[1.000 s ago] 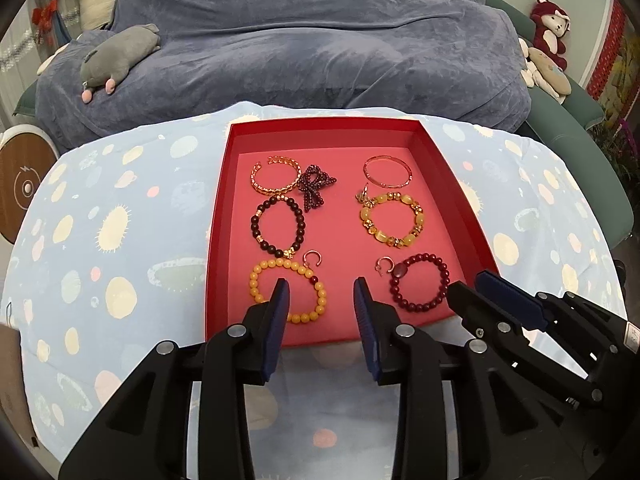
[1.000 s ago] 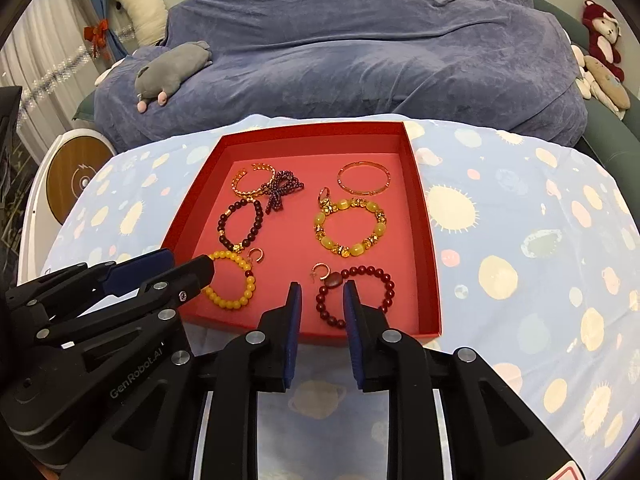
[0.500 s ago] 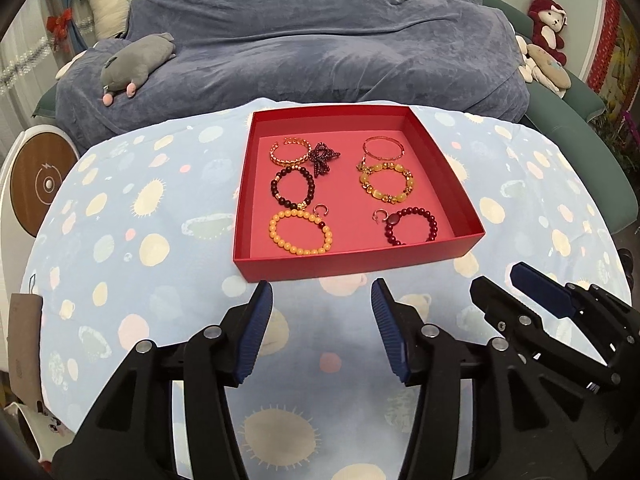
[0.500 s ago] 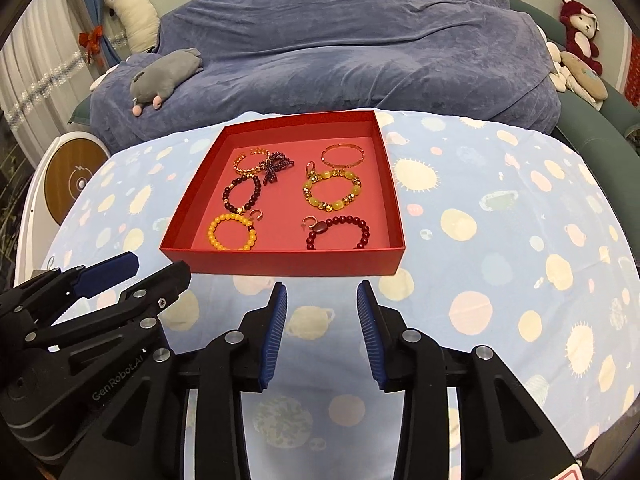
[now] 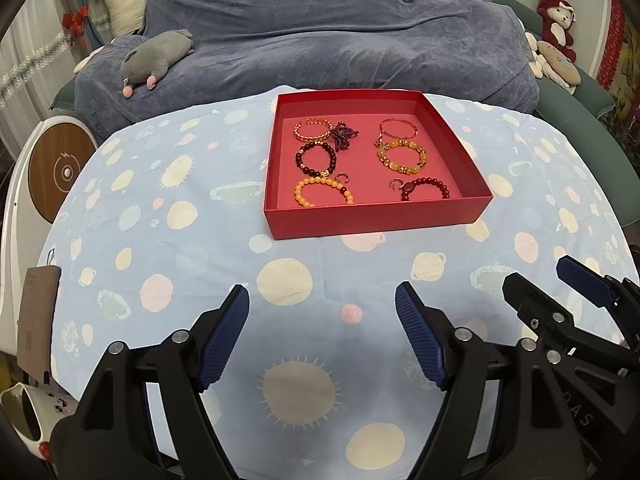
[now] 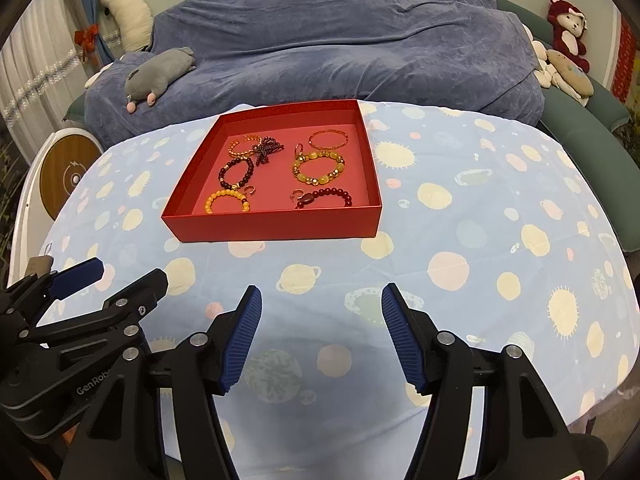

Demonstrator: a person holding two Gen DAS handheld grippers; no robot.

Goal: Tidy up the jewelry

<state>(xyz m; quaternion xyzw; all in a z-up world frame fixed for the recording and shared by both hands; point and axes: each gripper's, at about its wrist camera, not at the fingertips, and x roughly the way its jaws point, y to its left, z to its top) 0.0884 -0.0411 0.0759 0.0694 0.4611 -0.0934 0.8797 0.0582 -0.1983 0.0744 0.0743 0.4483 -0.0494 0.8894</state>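
A red tray (image 5: 376,216) (image 6: 276,226) sits on the planet-print cloth and holds several bracelets in two columns. Among them are an orange bead bracelet (image 5: 323,193) (image 6: 227,201), a dark red bead bracelet (image 5: 425,188) (image 6: 325,197) and a yellow stone bracelet (image 5: 401,155) (image 6: 319,166). My left gripper (image 5: 322,306) hovers over the cloth well short of the tray, its jaws opening with nothing between them. My right gripper (image 6: 321,306) hovers beside it, its jaws opening and empty too. Each gripper shows at the edge of the other's view.
A sofa under a blue-grey cover (image 5: 328,36) stands behind the table, with a grey plush (image 5: 154,58) on it and soft toys (image 5: 556,44) at the right. A round white-and-wood device (image 5: 56,176) stands left of the table. A brown tag (image 5: 38,320) hangs at the cloth's left edge.
Both grippers have drawn back from the tray's near edge toward me, so the tray looks smaller and farther. Both pairs of jaws have spread from nearly shut to wide.
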